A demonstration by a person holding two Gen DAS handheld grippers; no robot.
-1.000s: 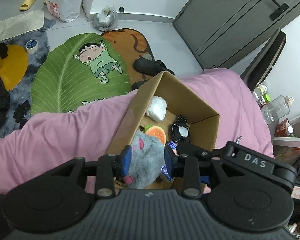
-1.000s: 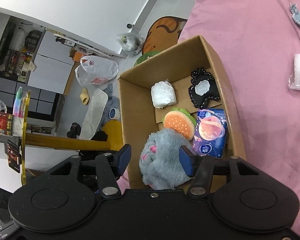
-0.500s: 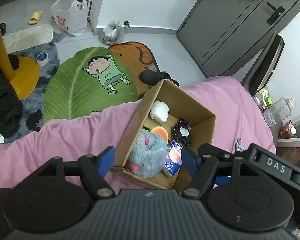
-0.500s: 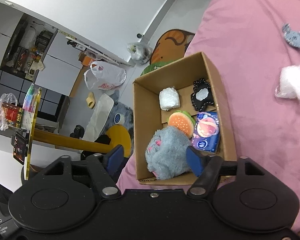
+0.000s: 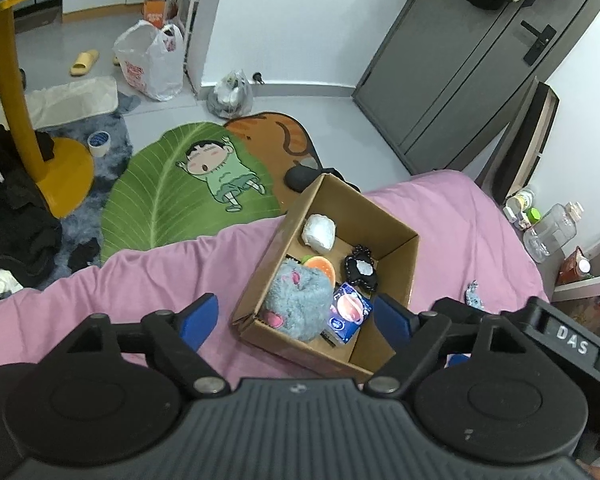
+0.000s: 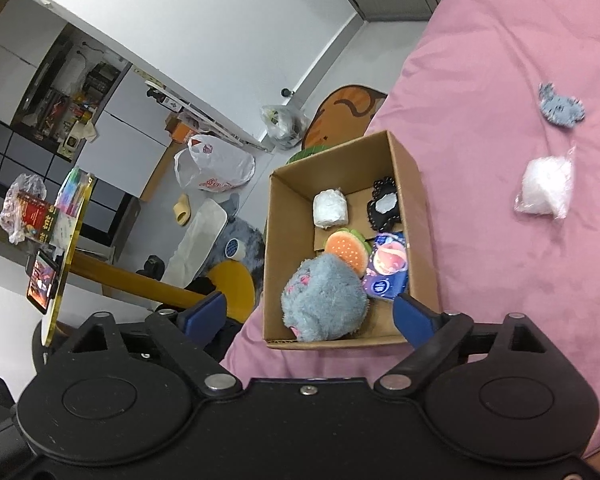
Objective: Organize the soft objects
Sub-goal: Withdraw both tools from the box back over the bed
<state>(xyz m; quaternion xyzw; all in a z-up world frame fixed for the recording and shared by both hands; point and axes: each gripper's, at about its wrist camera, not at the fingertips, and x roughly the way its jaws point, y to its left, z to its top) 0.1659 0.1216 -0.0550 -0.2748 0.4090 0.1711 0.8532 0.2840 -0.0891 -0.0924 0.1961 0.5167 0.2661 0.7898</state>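
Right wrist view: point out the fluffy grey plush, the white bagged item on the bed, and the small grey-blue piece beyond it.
fluffy grey plush (image 6: 324, 298), right wrist view, middle of its fur.
white bagged item (image 6: 546, 186), right wrist view, centre of the bag.
small grey-blue piece (image 6: 561, 109), right wrist view, its middle.

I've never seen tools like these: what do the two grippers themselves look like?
Both match: the left gripper and right gripper have black plastic bodies with two round discs, ribbed centre, silver pivot screws, angular black linkages and blue-tipped fingers. White letters "DAS" show on a black part at the left view's edge.
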